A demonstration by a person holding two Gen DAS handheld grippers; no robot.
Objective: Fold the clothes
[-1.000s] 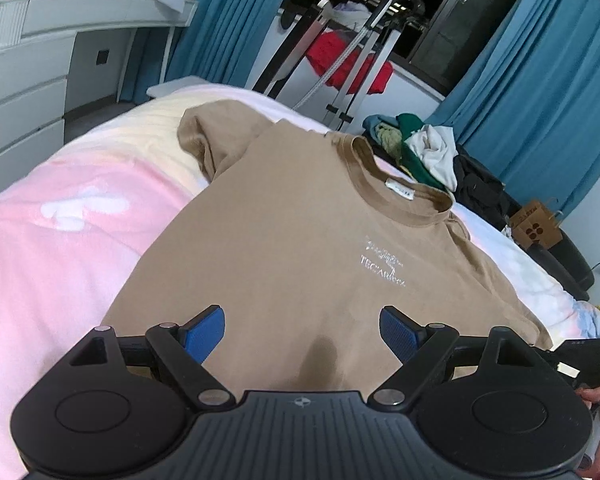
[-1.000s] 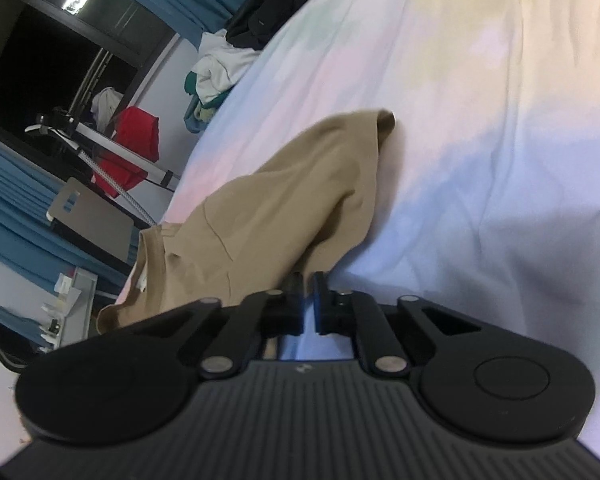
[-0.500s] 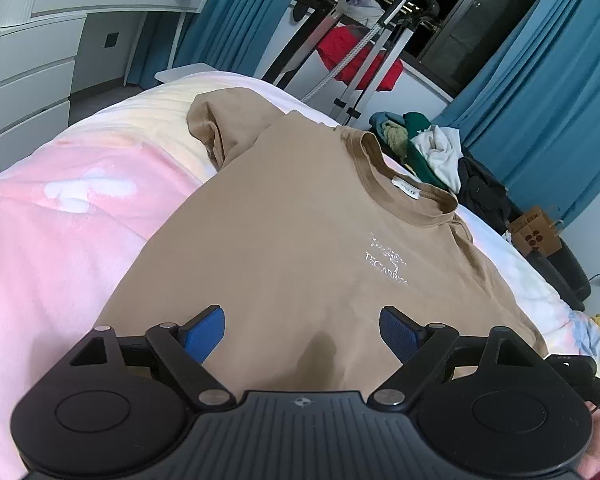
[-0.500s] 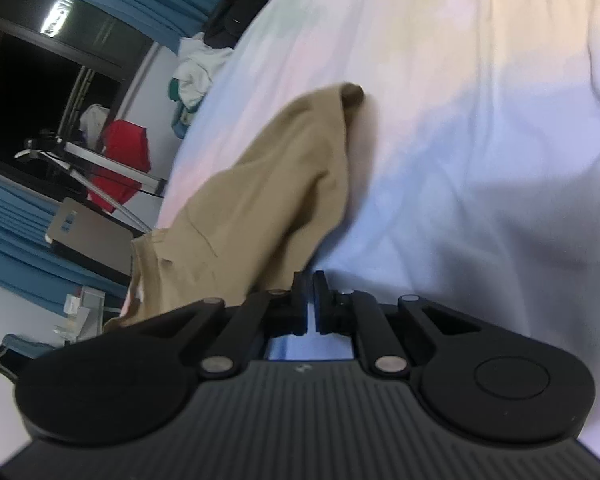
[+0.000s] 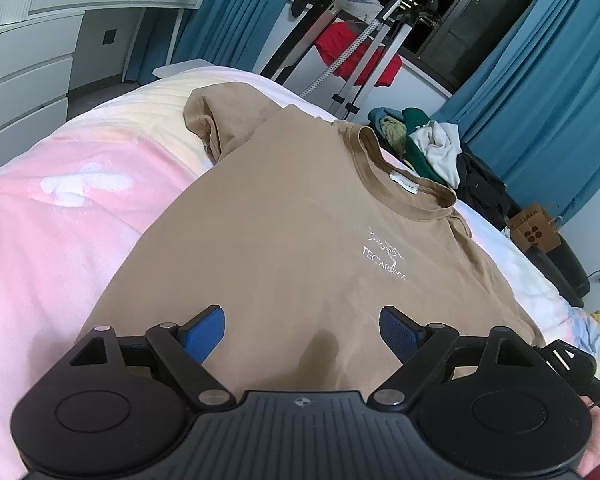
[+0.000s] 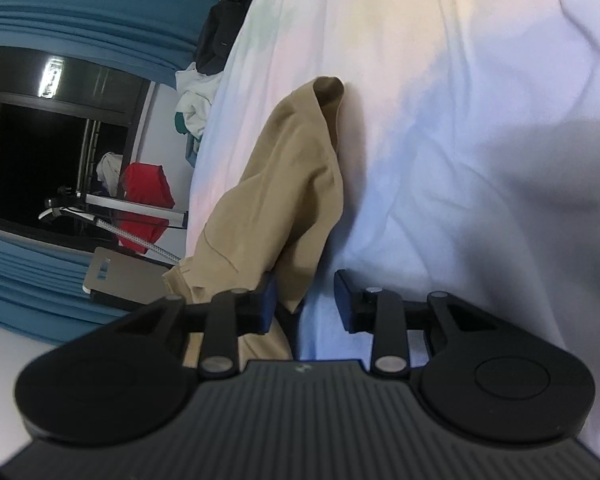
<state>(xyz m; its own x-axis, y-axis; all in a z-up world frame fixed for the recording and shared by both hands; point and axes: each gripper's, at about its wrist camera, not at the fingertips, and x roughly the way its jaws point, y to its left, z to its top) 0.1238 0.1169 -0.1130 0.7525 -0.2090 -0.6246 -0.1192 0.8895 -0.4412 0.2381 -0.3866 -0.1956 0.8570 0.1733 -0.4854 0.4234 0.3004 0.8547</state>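
A tan T-shirt [image 5: 292, 240] with a white chest logo lies spread face up on the pastel bedspread [image 5: 52, 232], collar toward the far side. My left gripper [image 5: 302, 330] hovers over its lower part, open, with nothing between the blue pads. In the right wrist view the shirt's bunched sleeve [image 6: 288, 196] lies on the bedspread [image 6: 460, 160]. My right gripper [image 6: 305, 300] is low over it and its jaws are opening; a fold of the tan cloth lies between them beside the left pad, not pinched.
A white dresser [image 5: 28, 80] stands at the far left. Beyond the bed are a metal drying rack with a red garment [image 5: 360, 56], a heap of clothes [image 5: 428, 148], teal curtains [image 5: 540, 92] and a paper bag [image 5: 534, 232]. A hand shows at the lower right corner [image 5: 596, 452].
My right gripper was shut on the tan sleeve cloth; its jaws have parted and the cloth has come loose. That view has rolled and sunk slightly. The left gripper has stayed put.
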